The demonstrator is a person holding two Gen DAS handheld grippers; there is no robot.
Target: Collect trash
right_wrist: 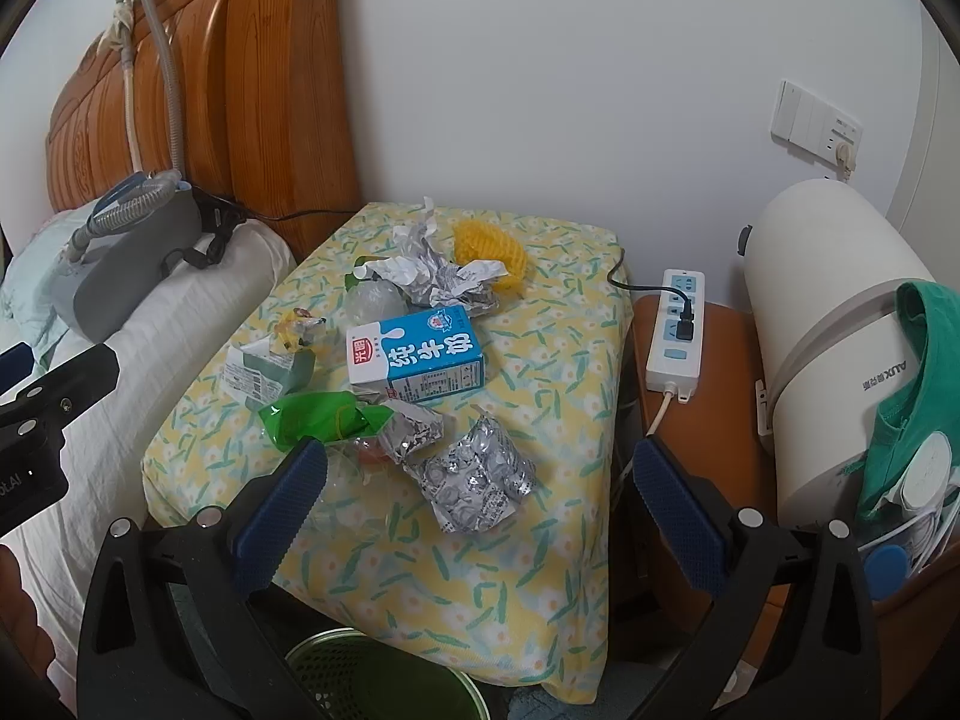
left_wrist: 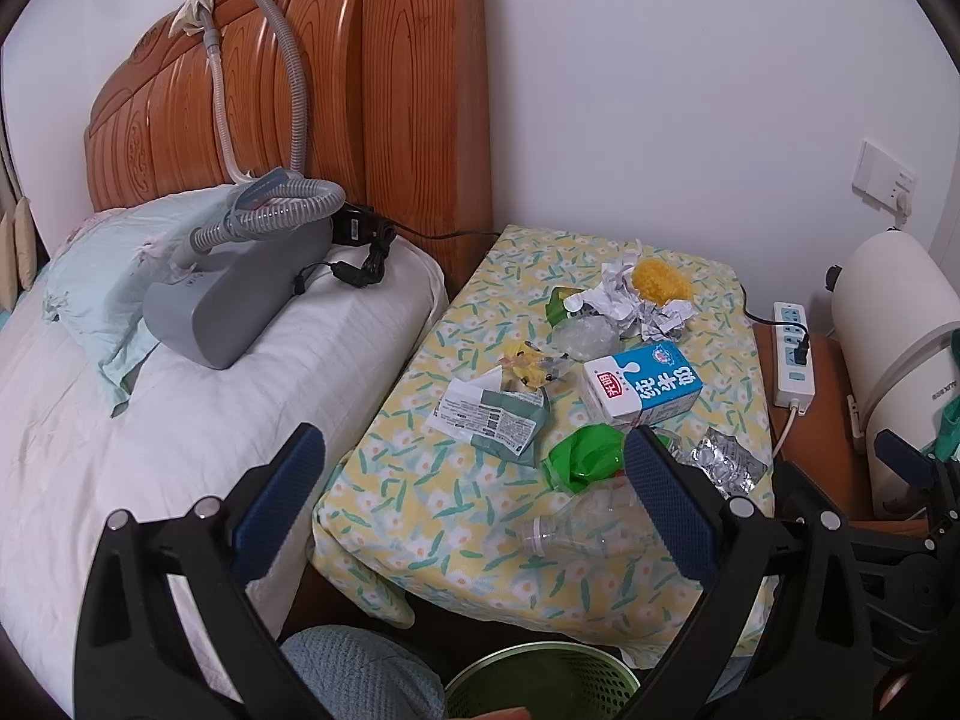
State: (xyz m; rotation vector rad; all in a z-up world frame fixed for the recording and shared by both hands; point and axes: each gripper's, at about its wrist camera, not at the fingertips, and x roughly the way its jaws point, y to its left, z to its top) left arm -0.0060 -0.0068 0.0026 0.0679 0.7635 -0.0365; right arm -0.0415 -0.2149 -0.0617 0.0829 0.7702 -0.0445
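- Both claws are released and hold nothing: the left claw [left_wrist: 474, 504] and right claw [right_wrist: 480, 507] hover at the near edge of the table [right_wrist: 540, 618].
- Trash lies piled on the table; the clear bottle [left_wrist: 591, 525] sits nearest.
- Best to take 1 piece at a time and drop it into the green bin [right_wrist: 384, 684] below.
- The bin's rim is cut off; the bottle's outline is faint.

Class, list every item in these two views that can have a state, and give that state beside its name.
left hand-held gripper: open, empty
right hand-held gripper: open, empty
milk carton: lying on its side
clear plastic bottle: lying down, crushed
blister packs: crumpled
power strip: one plug inserted
green bin: contents not visible
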